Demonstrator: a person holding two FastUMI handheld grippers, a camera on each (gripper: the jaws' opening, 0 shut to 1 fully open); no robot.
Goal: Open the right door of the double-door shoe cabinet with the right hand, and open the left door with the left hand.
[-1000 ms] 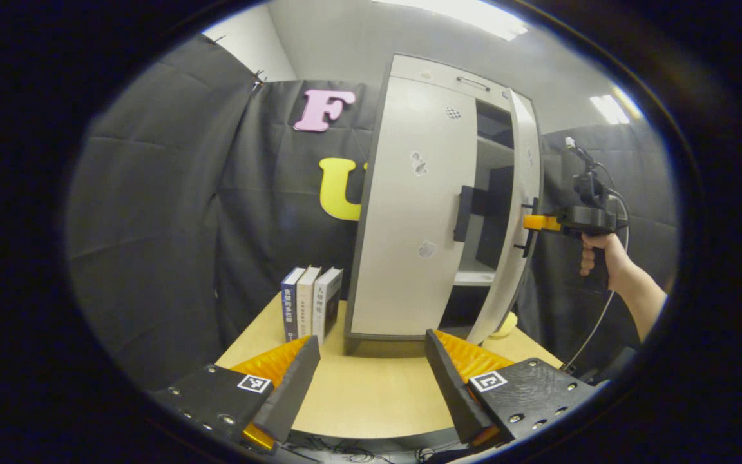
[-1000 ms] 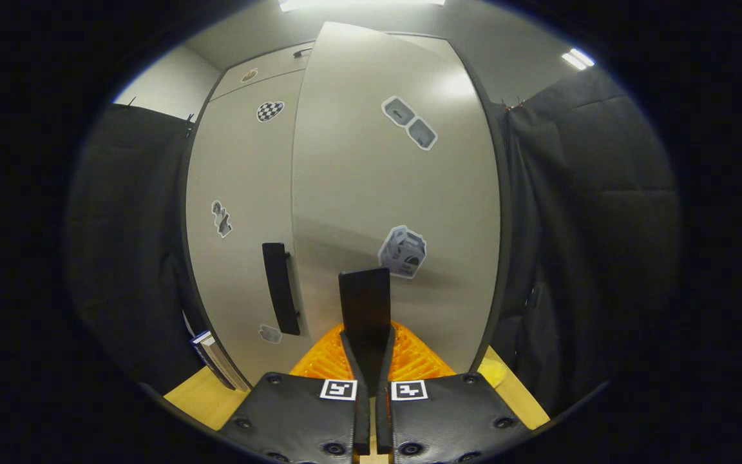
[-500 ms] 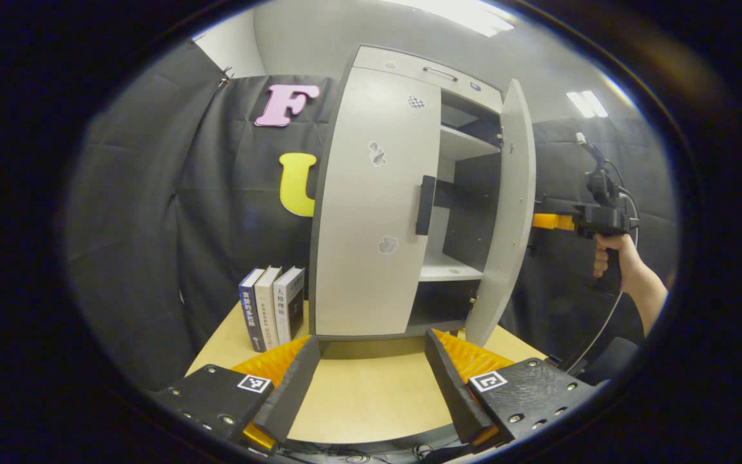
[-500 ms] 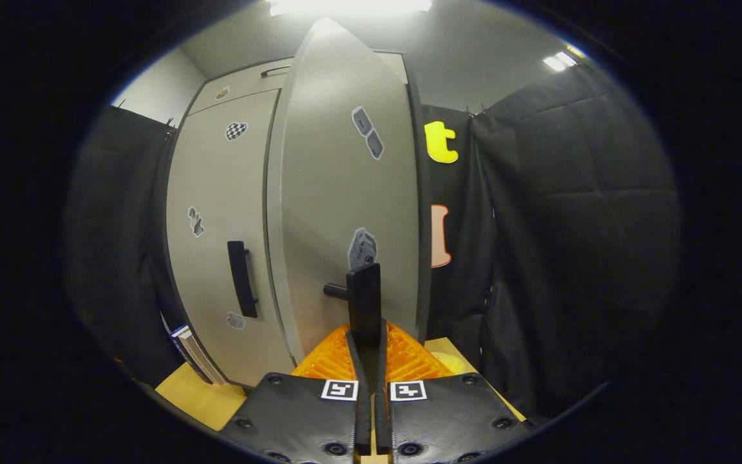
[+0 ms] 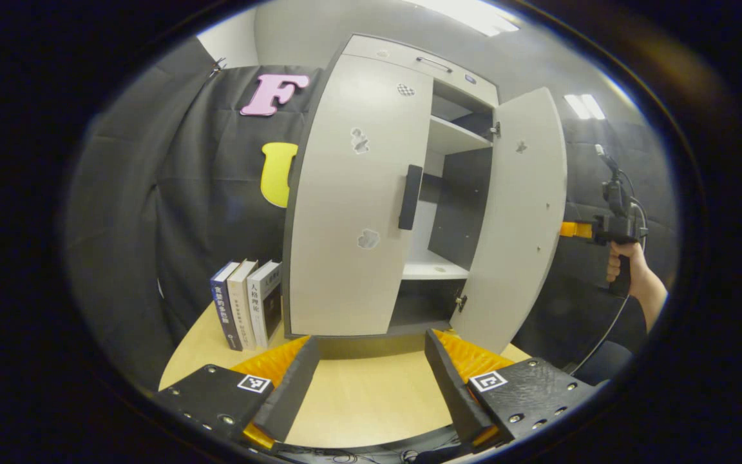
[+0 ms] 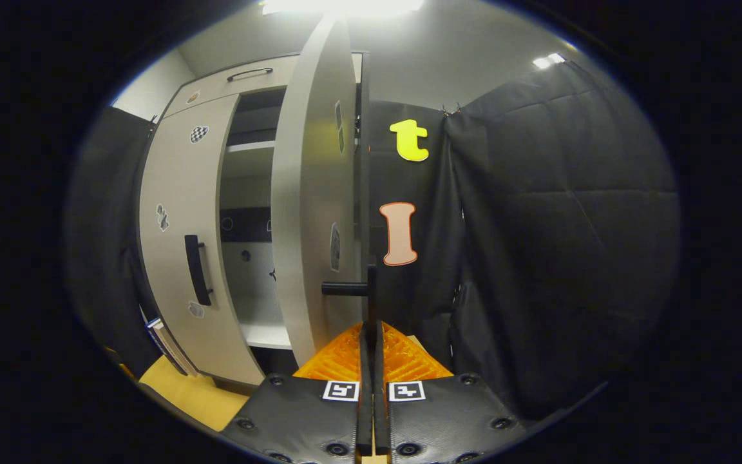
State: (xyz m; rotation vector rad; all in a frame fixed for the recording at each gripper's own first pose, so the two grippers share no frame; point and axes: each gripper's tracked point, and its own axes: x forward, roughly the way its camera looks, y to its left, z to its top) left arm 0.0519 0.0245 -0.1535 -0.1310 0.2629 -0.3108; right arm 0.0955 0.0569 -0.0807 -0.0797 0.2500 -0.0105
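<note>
The grey double-door shoe cabinet [image 5: 351, 212] stands on a wooden table. Its left door [image 6: 174, 219] is closed, with a dark vertical handle [image 5: 409, 196] at its inner edge. The right door [image 5: 519, 219] is swung wide open, so shelves show inside. In the right gripper view that door [image 6: 313, 212] is seen nearly edge-on, and my right gripper [image 6: 371, 325] is shut on the right door handle [image 6: 371, 293]. A hand holds that gripper [image 5: 577, 229] beyond the open door. My left gripper [image 5: 371, 380] is open, low over the table in front of the cabinet, holding nothing.
Three upright books [image 5: 245, 309] stand on the table [image 5: 358, 399] just left of the cabinet. A drawer with a thin handle [image 5: 432, 61] tops the cabinet. Black cloth walls close in behind and on both sides.
The right door has swung from slightly ajar to wide open, pulled by my right gripper on its handle. The left gripper view has shifted so the cabinet front faces it more squarely.
</note>
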